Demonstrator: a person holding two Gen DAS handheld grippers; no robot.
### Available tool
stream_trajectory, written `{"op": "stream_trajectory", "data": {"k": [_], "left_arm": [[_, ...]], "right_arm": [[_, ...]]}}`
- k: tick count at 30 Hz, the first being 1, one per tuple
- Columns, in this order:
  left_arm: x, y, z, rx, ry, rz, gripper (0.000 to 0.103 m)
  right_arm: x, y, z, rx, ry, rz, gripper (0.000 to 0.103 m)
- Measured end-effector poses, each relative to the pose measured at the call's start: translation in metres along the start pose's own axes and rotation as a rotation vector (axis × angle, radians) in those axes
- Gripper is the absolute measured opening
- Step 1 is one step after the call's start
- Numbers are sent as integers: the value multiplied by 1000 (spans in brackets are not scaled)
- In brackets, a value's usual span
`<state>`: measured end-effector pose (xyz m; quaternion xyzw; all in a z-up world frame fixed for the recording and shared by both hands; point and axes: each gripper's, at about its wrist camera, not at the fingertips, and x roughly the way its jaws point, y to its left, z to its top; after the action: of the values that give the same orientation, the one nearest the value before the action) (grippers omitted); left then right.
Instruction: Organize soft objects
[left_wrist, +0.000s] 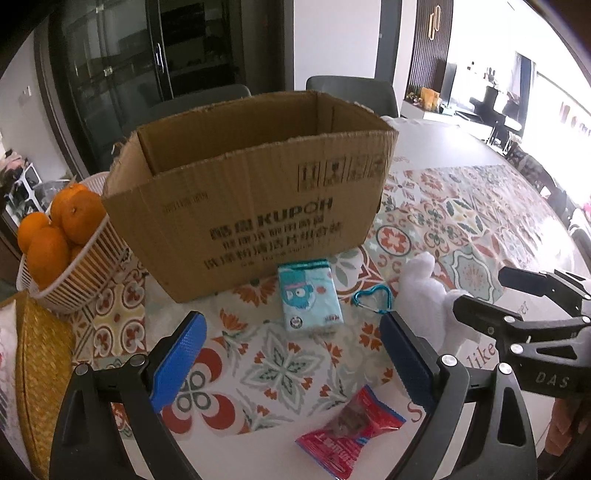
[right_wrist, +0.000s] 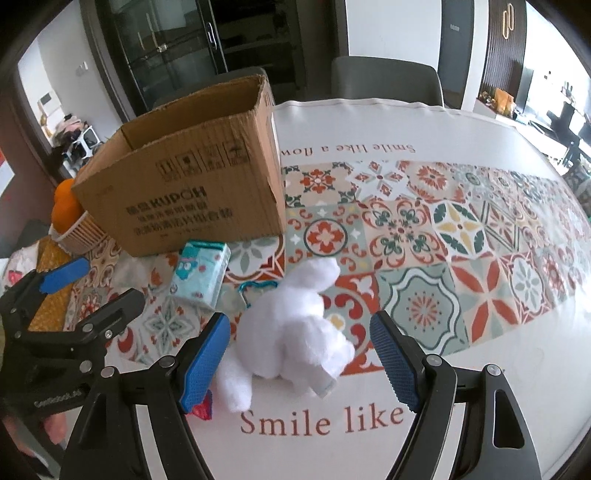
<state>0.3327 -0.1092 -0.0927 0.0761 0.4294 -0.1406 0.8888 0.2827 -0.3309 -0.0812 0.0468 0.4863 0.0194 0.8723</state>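
Judging from how things lie, the sorting has barely begun: the cardboard box (left_wrist: 255, 206) stands open toward the far left part of the worktop (right_wrist: 480, 129), and what shows of its inside looks bare, though its floor is hidden. Every soft thing is outside it. The white plush toy (right_wrist: 291, 332) lies on the patterned cloth near the worktop's near edge, between the blue pads of the right hand-held gripper (right_wrist: 299, 362), whose jaws are spread wide to either side of it; I cannot tell whether the left pad touches the fur. The tissue pack (left_wrist: 310, 299) sits just in front of the box, ahead of the left hand-held gripper (left_wrist: 291, 358), which is likewise spread and holds nothing. A red snack packet (left_wrist: 349, 432) lies closer to the near edge, below that gripper, and a blue heart-shaped carabiner (left_wrist: 373, 299) rests between the tissues and the toy. A basket of oranges (left_wrist: 55, 236) stands left of the box. The toy and the tissues remain to be boxed, likely the toy first.
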Motion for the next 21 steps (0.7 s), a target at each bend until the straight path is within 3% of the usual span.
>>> {"op": "stream_trajectory", "data": {"k": [8,16,21], "left_arm": [[15,-8,-10,15,27,-12,96],[29,-15,-13,41,44,-16,96],[41,-15,-12,51,57,-15,96]], "right_arm": [[-3,-6,-18,47,-53,-27,78],[0,-9,-24,39,-118,-33,68],[8,-10,-25,37,-131,-47,68]]}}
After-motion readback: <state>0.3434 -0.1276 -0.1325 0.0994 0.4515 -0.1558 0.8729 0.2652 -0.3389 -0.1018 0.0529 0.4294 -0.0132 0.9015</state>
